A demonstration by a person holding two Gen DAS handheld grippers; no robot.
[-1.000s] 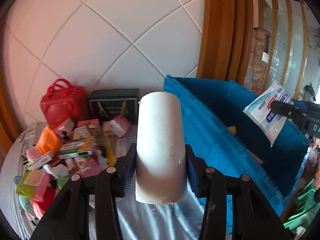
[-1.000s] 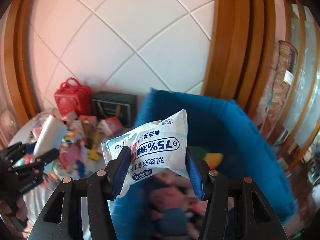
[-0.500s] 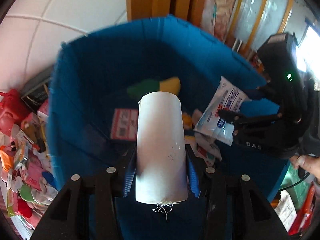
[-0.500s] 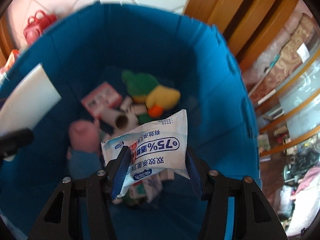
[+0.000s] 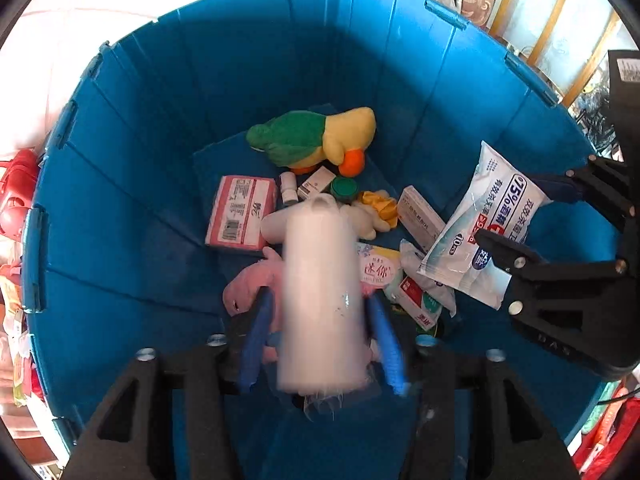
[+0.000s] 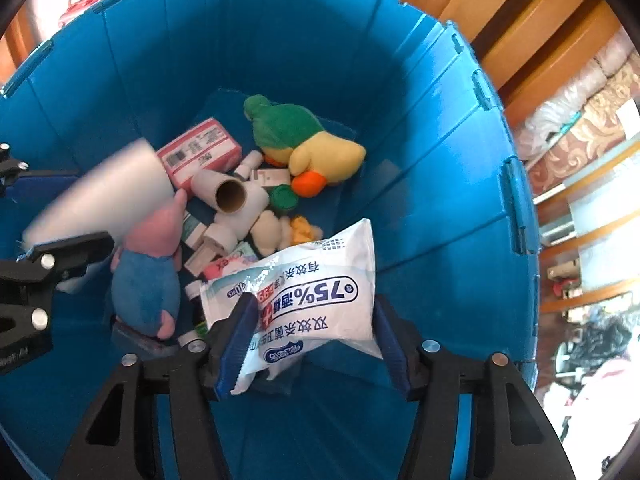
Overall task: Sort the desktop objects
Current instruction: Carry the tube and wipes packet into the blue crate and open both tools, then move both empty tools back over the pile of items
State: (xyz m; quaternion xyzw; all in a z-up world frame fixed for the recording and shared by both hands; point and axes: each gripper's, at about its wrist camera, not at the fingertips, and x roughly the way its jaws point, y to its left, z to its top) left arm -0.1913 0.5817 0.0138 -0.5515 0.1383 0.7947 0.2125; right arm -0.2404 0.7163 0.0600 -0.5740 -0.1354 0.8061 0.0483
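a second ago both grippers were over the cluttered surface beside the big blue plastic bin [image 5: 132, 184]; now both hang above the bin's open mouth and point steeply down into it.

the left gripper [image 5: 320, 340] has just been opening its jaws. the white cardboard-cored paper roll [image 5: 320, 300] sits between the blue pads, but a gap shows on each side and the roll is smeared with motion blur, so it appears to be slipping free. in the right wrist view the same roll shows at nine o'clock, blurred, above the pile.

the right gripper [image 6: 312, 340] has also just been opening its jaws. the white and blue plastic pack of alcohol wipes [image 6: 304, 292] lies between them, and it has sagged and tilted compared with half a second ago. the pad at three o'clock seems clear of it; whether the other pad touches cannot be told, so the hold looks let go rather than firm.

below, the bin floor already holds a green and yellow plush duck [image 5: 316, 140], a pink tissue pack [image 5: 240, 212], a pink and blue plush toy [image 6: 148, 276] and small boxes.

judging by this, both items are being dropped into the bin together, and more clutter waits outside at nine o'clock.
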